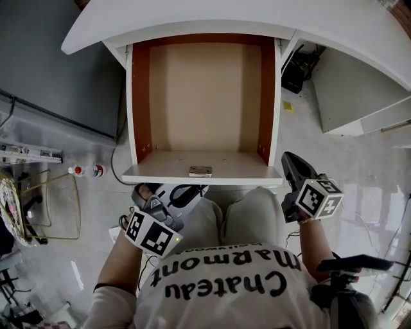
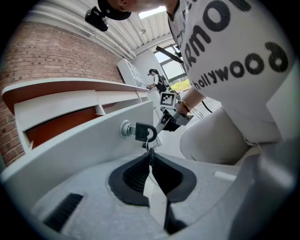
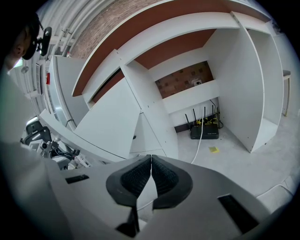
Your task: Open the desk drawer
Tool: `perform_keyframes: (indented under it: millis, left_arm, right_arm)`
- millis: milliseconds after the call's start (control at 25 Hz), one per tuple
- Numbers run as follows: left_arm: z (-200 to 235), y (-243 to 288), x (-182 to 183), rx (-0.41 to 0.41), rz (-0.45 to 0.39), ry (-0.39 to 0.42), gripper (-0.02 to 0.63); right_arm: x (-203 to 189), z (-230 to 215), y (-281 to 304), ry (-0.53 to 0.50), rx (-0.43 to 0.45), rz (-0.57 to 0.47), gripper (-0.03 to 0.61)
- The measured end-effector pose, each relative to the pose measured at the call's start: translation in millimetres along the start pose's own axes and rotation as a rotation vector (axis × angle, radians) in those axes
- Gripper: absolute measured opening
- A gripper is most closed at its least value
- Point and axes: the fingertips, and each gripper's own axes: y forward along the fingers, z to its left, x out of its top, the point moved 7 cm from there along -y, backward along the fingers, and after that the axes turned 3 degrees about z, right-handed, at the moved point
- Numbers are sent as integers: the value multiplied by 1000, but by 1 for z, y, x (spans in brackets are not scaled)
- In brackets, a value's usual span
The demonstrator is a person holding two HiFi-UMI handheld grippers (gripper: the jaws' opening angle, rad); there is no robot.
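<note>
The desk drawer (image 1: 204,168) stands pulled out under the white desk top (image 1: 192,19), and its tan inside is bare. A black-headed key (image 2: 140,132) sits in the lock (image 2: 125,128) on the white drawer front. A small dark key hangs from its ring. My left gripper (image 2: 150,151) is shut on that hanging key, just below the drawer front (image 1: 190,190). My right gripper (image 1: 289,159) is off the drawer's right corner. Its jaws are shut with nothing between them (image 3: 151,157), and they face the open space under the desk.
The person's knees (image 1: 237,212) sit right below the drawer front. A black router with cables (image 3: 204,131) lies on the floor under the desk at the right. Small bottles (image 1: 87,171) and a wire frame (image 1: 51,205) stand on the floor at the left.
</note>
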Motion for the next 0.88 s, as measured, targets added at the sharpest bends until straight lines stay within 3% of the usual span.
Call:
perform_keyframes:
  millis: [240, 560, 880]
  left_arm:
    - [0, -5, 12, -50, 31, -82, 26]
    - [2, -10, 20, -91, 110, -271, 26]
    - [0, -37, 35, -142, 196, -441, 26]
  right_arm:
    - [22, 10, -38, 34, -52, 70, 14]
    - [76, 58, -81, -44, -6, 55, 14]
    - [109, 109, -128, -19, 27, 98, 14]
